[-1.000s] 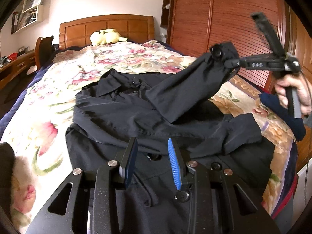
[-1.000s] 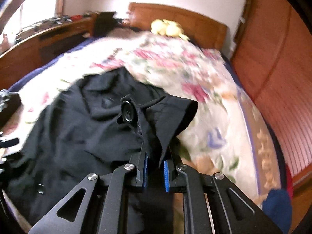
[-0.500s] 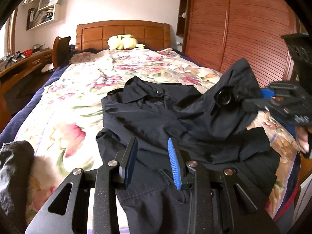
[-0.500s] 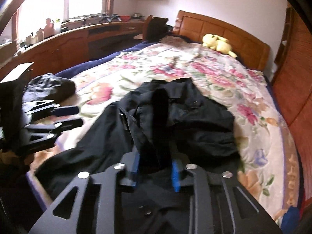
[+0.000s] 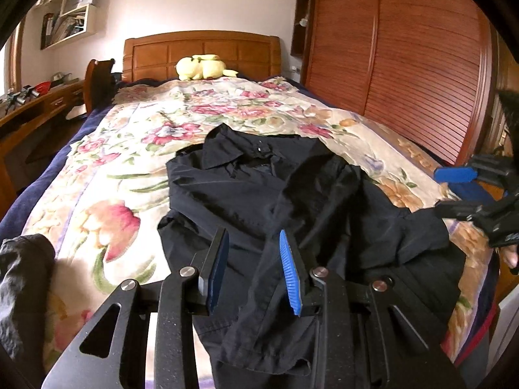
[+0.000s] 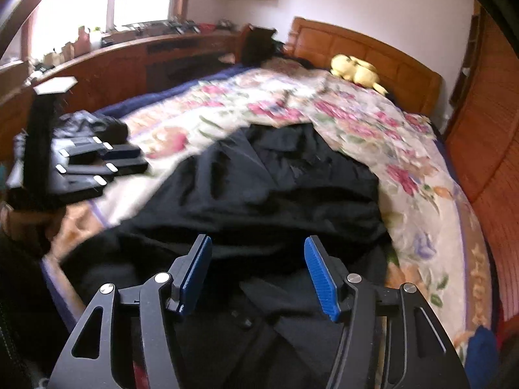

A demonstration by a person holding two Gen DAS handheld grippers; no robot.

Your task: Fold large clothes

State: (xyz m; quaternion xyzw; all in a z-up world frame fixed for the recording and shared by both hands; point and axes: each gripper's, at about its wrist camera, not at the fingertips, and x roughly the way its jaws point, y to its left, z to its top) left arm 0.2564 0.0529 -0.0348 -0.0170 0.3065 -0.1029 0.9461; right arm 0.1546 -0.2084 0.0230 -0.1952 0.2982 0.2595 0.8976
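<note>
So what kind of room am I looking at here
Most likely a home bedroom: a bed with a floral bedspread and wooden headboard, a yellow plush toy beside it, and a slatted wooden wardrobe.

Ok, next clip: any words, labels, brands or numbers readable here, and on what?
None can be read.
Right claw: small pale marks on its side in the left wrist view, too small to read.
Black jacket: a tiny pale mark below the collar, too small to tell.
Wall shelf: books or papers, nothing legible on them.
Left claw: no lettering visible.
</note>
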